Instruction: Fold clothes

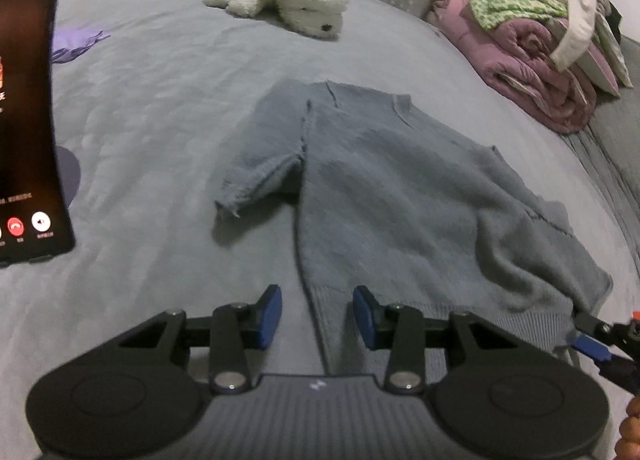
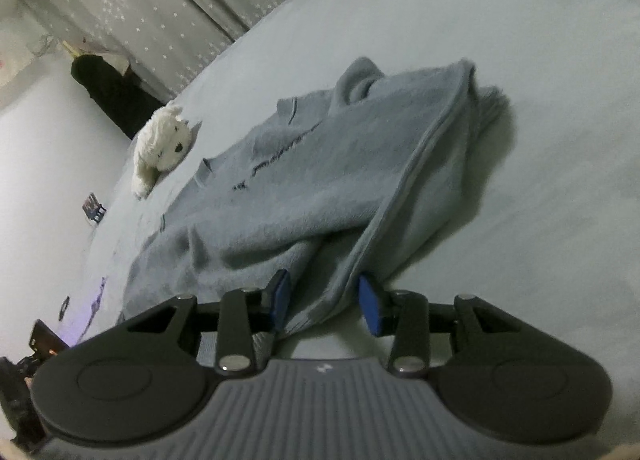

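So there's a grey-blue sweater (image 1: 400, 196) spread out flat on the bed (image 1: 160, 120), hem end toward the person, neck end pointing at the far side. One short-looking sleeve sticks out to the left with a frayed edge, and the right-hand side is folded over itself with a long ridge running down it. The left claw (image 1: 318, 318) hangs just over the hem's left corner with its blue pads (image 1: 270, 316) spread apart, nothing between them but the sweater edge underneath; can't tell if it's actually touching the fabric. The right claw (image 2: 325, 300) is at the other hem corner, pads wide too, and the folded flap of the sweater runs right down into the gap between them, not pinched. In the left view you can see the right claw's tip poking in at the lower right next to the hem. Further up the bed there's a white plush dog (image 1: 288, 0) lying on its side, a pile of pink quilt and mixed clothes (image 1: 536, 40) off to the right, and a phone (image 1: 28, 112) with a call screen lit up at the left edge.
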Motion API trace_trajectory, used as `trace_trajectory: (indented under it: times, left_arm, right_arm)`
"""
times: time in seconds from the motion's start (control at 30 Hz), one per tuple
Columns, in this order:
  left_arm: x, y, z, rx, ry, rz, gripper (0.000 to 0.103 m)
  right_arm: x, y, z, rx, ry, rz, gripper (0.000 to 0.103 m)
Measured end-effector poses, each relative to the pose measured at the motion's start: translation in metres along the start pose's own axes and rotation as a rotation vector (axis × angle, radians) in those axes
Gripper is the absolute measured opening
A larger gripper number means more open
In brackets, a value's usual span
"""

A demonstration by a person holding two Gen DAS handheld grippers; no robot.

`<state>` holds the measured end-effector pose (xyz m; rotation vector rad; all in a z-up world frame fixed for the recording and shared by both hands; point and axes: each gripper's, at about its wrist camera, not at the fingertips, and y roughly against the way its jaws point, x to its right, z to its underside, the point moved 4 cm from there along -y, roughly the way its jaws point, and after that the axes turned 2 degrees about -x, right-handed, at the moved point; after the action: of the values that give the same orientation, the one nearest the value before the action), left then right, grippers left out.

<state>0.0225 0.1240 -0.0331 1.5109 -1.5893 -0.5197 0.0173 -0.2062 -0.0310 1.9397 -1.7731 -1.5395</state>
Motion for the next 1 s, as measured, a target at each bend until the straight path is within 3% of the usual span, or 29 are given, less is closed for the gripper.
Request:
trace_trajectory:
  times: [0.1, 0.23, 0.73, 1.0]
  left_arm:
    - [0.006, -0.001, 0.004, 0.001, -0.028, -0.008, 0.028]
    - [0.009, 0.0, 0.012, 0.007, -0.056, -0.013, 0.008]
    - [0.007, 0.041, 0.012, 0.066, -0.055, 0.007, 0.004]
    - [-0.008, 0.032, 0.012, 0.053, -0.044, -0.032, 0.004]
  right_arm:
    - [-0.001, -0.004, 0.005, -0.006, 0.021, 0.02, 0.027]
    - [0.0, -0.003, 0.008, 0.004, 0.06, 0.055, 0.007]
    - [0.011, 0.073, -0.01, 0.148, 0.102, 0.093, 0.005]
    - [0.046, 0.073, -0.026, 0.167, 0.009, 0.14, 0.005]
